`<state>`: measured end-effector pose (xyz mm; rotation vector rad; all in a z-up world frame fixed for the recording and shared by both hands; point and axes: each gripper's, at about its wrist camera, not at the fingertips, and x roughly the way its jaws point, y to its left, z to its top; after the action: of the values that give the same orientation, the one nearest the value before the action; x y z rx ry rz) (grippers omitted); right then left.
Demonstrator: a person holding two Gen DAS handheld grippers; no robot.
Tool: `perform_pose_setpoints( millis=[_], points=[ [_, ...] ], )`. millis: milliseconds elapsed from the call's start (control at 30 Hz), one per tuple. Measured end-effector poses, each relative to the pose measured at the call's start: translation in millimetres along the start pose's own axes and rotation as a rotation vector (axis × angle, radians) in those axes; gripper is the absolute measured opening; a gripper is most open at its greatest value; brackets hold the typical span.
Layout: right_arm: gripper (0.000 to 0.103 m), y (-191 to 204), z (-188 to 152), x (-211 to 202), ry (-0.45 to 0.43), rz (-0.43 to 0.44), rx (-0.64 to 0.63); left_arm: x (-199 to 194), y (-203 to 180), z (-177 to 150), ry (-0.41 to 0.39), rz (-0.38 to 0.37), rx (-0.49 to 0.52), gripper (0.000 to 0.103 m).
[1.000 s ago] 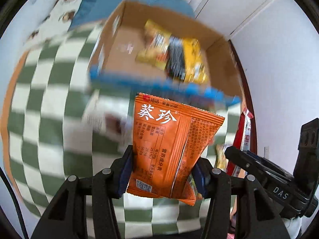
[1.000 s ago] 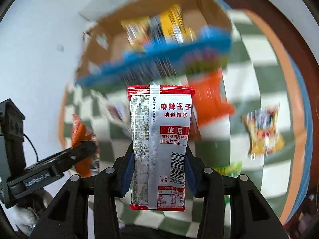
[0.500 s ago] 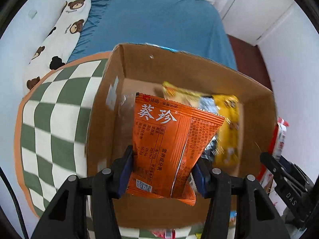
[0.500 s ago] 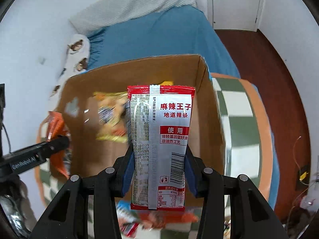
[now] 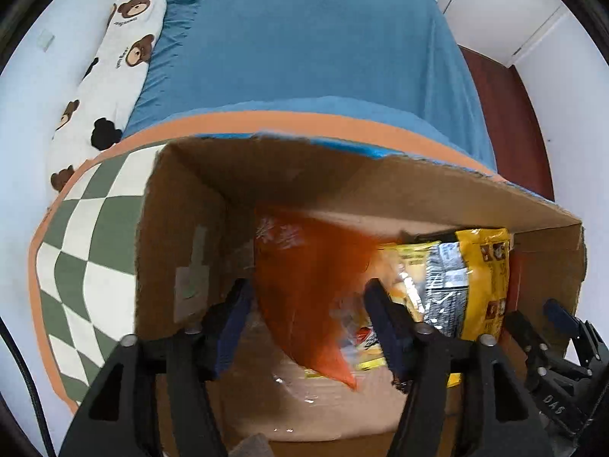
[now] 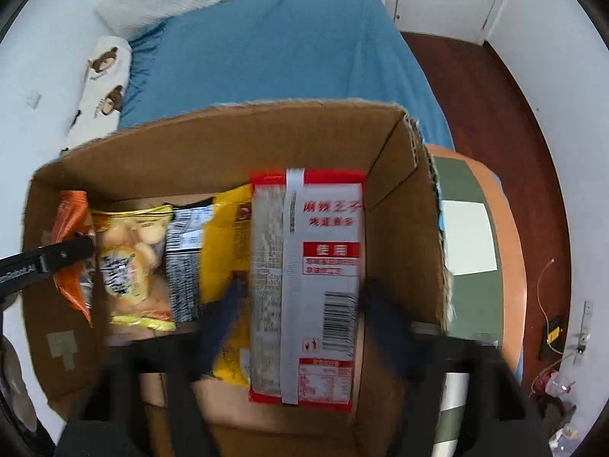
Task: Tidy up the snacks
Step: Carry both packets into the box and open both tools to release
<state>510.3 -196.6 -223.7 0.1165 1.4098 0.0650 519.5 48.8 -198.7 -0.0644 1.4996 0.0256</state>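
Note:
An open cardboard box (image 5: pixel 179 228) (image 6: pixel 403 198) stands on a checkered table. My left gripper (image 5: pixel 308 312) is open above the box's left part. The orange snack packet (image 5: pixel 308 278) is blurred and tilted between the spread fingers, loose from them; it also shows in the right wrist view (image 6: pixel 70 251). My right gripper (image 6: pixel 300 304) is open above the box's right part. The red and white spicy strip packet (image 6: pixel 304 285) sits blurred between the spread fingers, free of them. Yellow snack packets (image 5: pixel 468 285) (image 6: pixel 224 251) lie in the box.
The checkered tablecloth (image 5: pixel 87 243) with an orange border lies under the box. A bed with a blue sheet (image 5: pixel 304 45) and a bear-print pillow (image 5: pixel 114 57) is behind the table. Dark red floor (image 6: pixel 495 114) is at the right.
Both grippers moved forward over the box and opened. The orange packet and the red and white packet came loose and are dropping into the box.

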Motion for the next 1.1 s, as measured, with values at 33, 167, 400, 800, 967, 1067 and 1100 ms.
perform_pose_setpoints(
  millis=[33, 167, 400, 800, 967, 1067, 1100],
  points=[
    [0.087, 1, 2, 4, -0.001, -0.014, -0.006, 0, -1, 2, -0.006, -0.019, 0.004, 0.078],
    [0.095, 5, 6, 10, 0.002, -0.021, -0.008, -2, 0, 4, -0.026, -0.03, 0.005, 0.092],
    [0.095, 7, 3, 10, -0.006, -0.018, 0.008, -11, 3, -9, -0.056, -0.048, -0.007, 0.092],
    [0.096, 10, -37, -24, -0.079, -0.008, 0.019, -46, -2, -68, -0.166, -0.028, 0.023, 0.092],
    [0.096, 16, -65, -48, -0.137, 0.001, 0.01, -74, -12, -109, -0.272, 0.002, 0.066, 0.092],
    [0.096, 24, -84, -67, -0.191, -0.018, -0.019, -89, -16, -131, -0.315, -0.003, 0.076, 0.092],
    [0.096, 26, -92, -75, -0.211, -0.018, -0.025, -93, -16, -138, -0.325, -0.009, 0.077, 0.092]
  ],
)
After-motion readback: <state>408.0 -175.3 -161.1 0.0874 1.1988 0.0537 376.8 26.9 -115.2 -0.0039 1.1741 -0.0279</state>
